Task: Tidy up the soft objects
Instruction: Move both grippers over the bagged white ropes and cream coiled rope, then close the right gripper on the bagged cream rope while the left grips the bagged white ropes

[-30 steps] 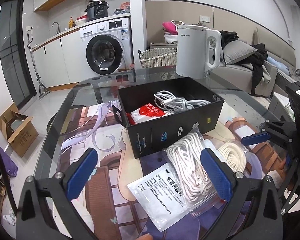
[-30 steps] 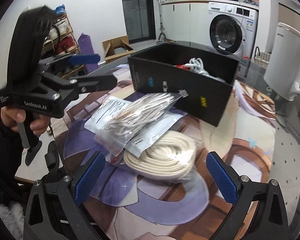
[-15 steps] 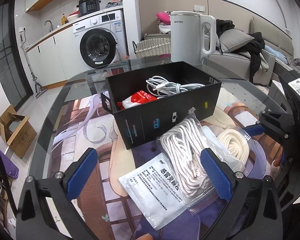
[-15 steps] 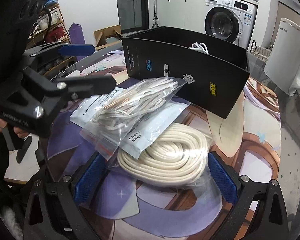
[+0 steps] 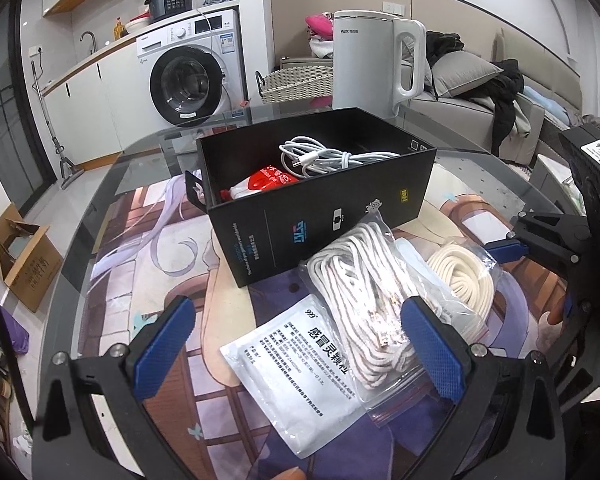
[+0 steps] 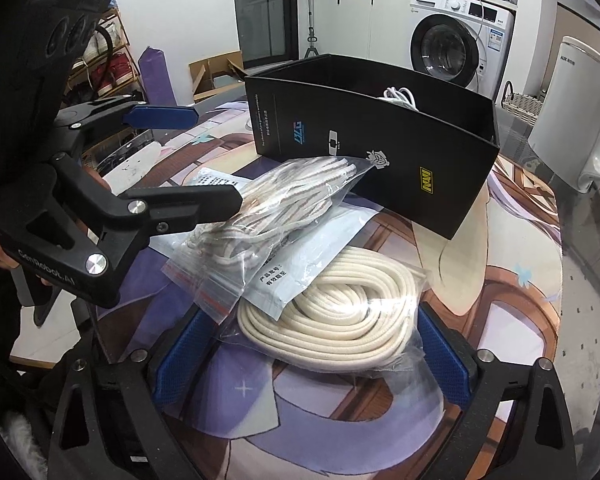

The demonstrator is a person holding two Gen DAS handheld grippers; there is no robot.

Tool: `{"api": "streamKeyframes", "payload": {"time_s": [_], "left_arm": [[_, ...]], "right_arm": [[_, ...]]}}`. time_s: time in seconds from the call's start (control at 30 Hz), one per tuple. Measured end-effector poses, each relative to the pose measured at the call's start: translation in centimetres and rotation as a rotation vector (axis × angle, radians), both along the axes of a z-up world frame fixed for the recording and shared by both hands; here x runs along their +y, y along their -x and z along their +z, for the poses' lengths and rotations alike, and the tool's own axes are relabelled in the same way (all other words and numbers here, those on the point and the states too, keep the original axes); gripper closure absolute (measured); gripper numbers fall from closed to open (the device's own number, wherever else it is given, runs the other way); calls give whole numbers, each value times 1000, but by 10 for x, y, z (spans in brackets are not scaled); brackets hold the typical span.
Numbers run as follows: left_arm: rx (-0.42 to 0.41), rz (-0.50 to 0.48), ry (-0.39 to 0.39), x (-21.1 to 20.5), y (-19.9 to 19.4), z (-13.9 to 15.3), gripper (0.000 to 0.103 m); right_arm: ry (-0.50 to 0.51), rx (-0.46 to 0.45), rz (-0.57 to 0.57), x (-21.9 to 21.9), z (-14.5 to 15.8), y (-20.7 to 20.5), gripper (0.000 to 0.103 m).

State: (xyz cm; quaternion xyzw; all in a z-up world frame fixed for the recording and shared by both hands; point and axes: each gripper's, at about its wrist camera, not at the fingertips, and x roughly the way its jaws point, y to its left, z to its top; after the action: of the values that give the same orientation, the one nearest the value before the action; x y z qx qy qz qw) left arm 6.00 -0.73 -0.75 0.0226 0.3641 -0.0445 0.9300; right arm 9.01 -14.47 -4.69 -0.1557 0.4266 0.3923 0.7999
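- Right gripper [image 6: 314,354]: jaws closing around the bagged cream rope coil [image 6: 332,306] on the table mat [image 6: 500,340], pads not yet pressing.
- Left gripper [image 5: 296,344]: fingers spread wide over the bagged thin cord [image 5: 360,296], holding nothing.
- Black box [image 5: 340,208] stood just behind both bags.

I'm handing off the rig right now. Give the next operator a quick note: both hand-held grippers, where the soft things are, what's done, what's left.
Right hand-held gripper: jaws closing around the bagged thick cream rope; pads not yet pressing on it.
Left hand-held gripper: open, holding nothing, over the white sachet and the bagged thin white cord.
Black box: stands behind the pile on the table.
Done: a white cable and a red-and-white packet are in the box.
Left: the rope, the cord, the white sachet and a pale sachet between the two bags are outside the box.
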Motion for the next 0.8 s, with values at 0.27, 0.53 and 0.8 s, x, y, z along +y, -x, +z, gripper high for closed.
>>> {"api": "streamKeyframes", "payload": {"time_s": [0.27,0.53,0.8], "left_arm": [[13,-14,55,4,0,1,0],[24,-32,94,2,0,1,0],[40,-45,120,-2,-1,-1,0]], "right_arm": [[-13,-10,29,-11,4,-2,34],[-28,-13,45,-24,11,-1,44],[-31,-43,-17,-56,21,-12,44]]}}
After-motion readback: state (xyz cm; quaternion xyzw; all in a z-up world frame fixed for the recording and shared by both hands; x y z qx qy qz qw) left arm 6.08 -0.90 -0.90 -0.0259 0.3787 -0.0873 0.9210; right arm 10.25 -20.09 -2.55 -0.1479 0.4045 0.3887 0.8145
